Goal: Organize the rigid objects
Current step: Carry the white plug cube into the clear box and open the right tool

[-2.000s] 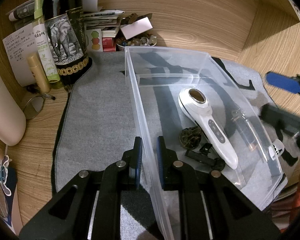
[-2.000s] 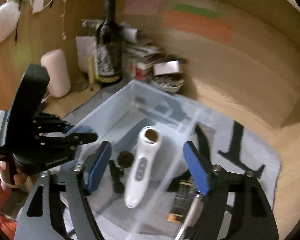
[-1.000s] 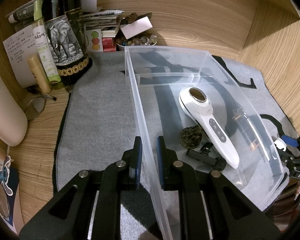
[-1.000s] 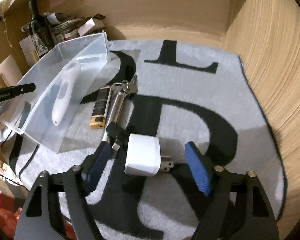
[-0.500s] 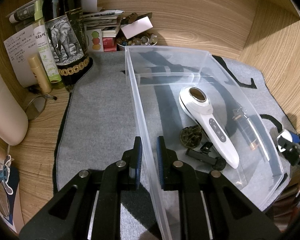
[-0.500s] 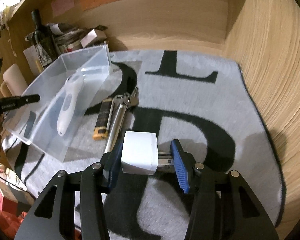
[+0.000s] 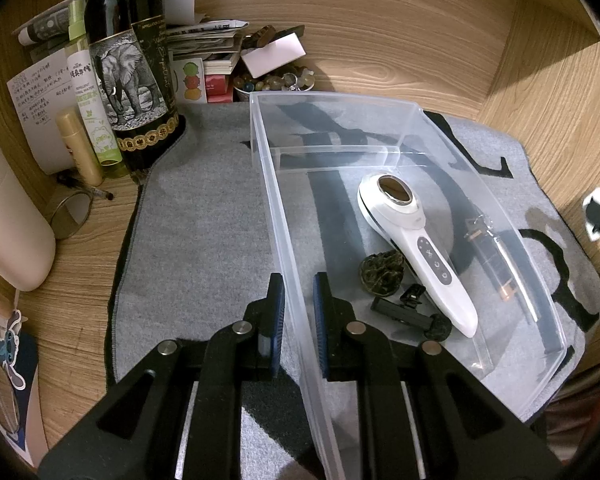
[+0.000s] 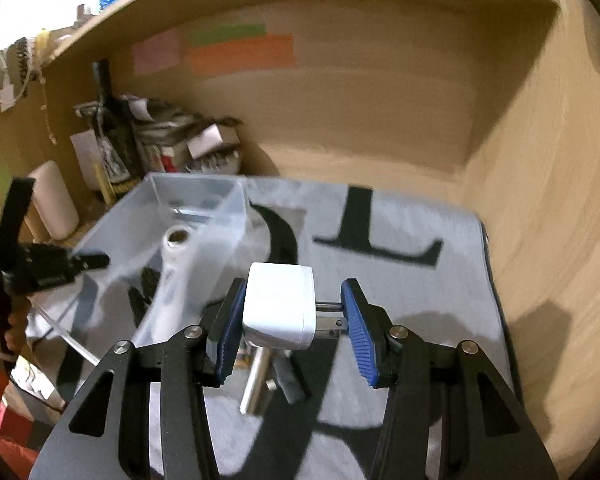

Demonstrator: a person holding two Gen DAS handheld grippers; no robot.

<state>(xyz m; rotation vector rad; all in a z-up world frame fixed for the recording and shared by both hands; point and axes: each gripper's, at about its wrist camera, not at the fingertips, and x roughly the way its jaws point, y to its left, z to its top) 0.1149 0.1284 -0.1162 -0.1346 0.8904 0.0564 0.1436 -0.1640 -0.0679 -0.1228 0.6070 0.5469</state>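
Right tongs pinch a white plug adapter lifted clear of the grey mat; left pad on the body, right pad on the metal prongs. Grip is off-centre, so the adapter may pivot: carry it level, no quick wrist turn.

Left tongs are pressed onto the near long wall of the clear plastic bin, one pad outside, one inside. Judged purpose: steady the bin.

Bin contents: white handheld device, a dark lump, a small black clip-like part.

Step in hand, as judged: carry the adapter over the bin wall and release it low, in the bare floor area at the far end, clear of the device. A metal tube and a dark stick lie on the mat below the adapter, outside the bin.
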